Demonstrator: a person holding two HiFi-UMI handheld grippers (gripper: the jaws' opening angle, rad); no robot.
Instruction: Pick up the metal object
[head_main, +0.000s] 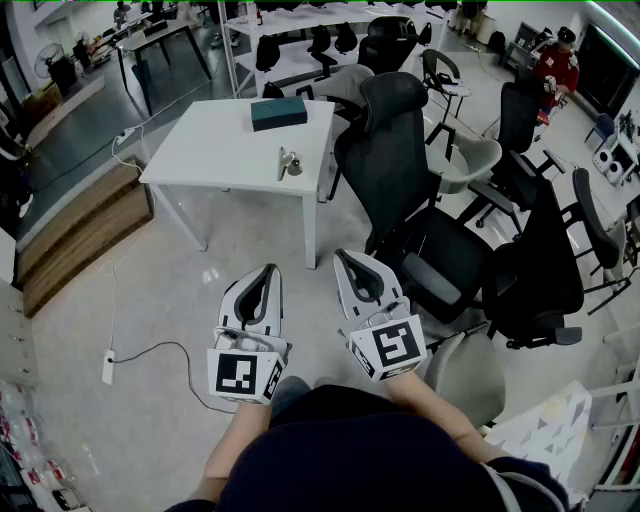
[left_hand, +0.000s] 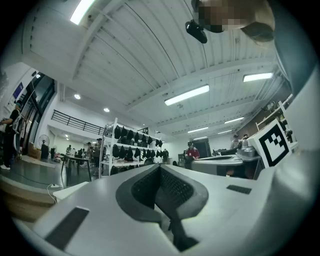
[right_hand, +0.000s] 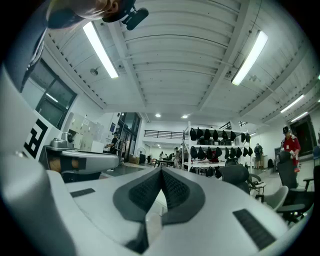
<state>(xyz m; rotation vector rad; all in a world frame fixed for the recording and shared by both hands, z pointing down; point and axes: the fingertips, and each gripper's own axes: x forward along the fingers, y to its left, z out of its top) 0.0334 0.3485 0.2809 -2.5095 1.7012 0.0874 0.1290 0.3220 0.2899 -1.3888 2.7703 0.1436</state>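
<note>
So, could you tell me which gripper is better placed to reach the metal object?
Marginally left: both are shut, empty and far from the table, but the black chair crowds the right gripper, while the left gripper has open floor toward the metal object.

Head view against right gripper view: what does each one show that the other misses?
Only the head view: the metal object and a dark box on the white table. Only the right gripper view: ceiling lights and a balcony railing. Both: the right claw, shut and empty, black chairs and the rack of dark gear.
</note>
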